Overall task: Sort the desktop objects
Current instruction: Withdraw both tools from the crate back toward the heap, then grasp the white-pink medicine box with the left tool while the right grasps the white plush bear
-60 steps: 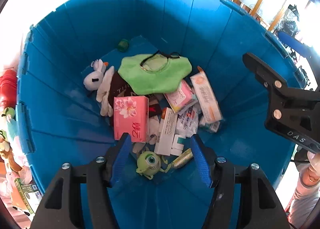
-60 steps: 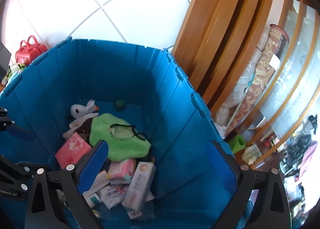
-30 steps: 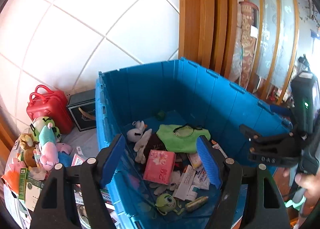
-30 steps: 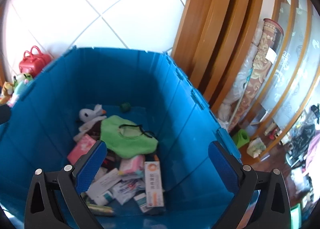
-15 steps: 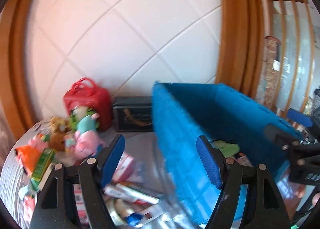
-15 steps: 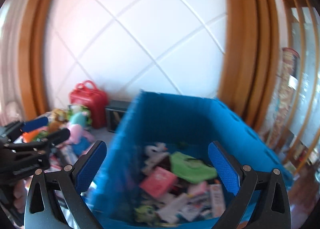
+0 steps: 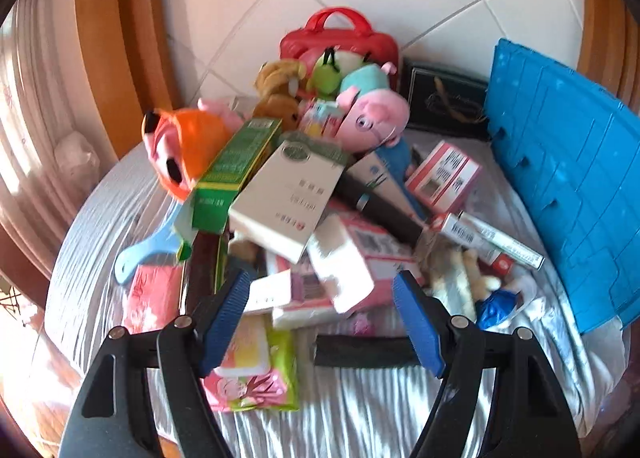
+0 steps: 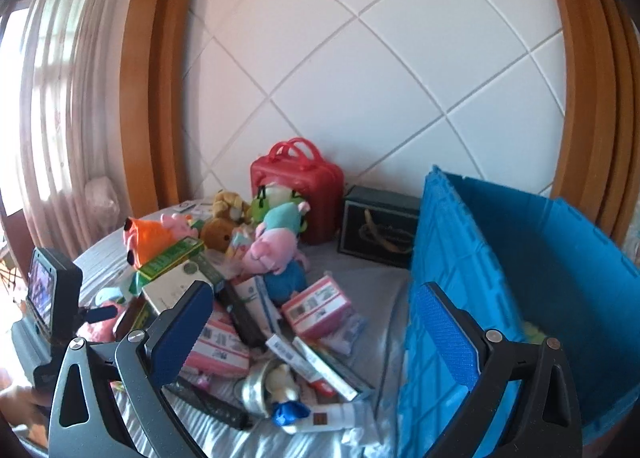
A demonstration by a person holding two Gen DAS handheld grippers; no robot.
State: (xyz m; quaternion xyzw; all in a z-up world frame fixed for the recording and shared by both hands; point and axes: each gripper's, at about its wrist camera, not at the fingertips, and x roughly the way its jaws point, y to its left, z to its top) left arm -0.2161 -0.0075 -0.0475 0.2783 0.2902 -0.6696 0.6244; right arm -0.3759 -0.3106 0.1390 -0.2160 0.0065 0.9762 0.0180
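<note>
Left gripper (image 7: 320,318) gaping, empty, over a heap of boxes (image 7: 288,193) and plush toys (image 7: 370,113) on the table (image 7: 100,209), beside the blue crate (image 7: 568,185). Right gripper (image 8: 312,330) likewise wide apart, empty. Only from the right wrist: crate's inside, curtain (image 8: 60,97). Only from the left wrist: green packet (image 7: 256,378) under the fingers.

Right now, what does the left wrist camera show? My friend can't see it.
Open blue jaws of the left gripper hang over a messy pile of boxes and plush toys, including a pink pig plush. A blue crate stands on the right.
</note>
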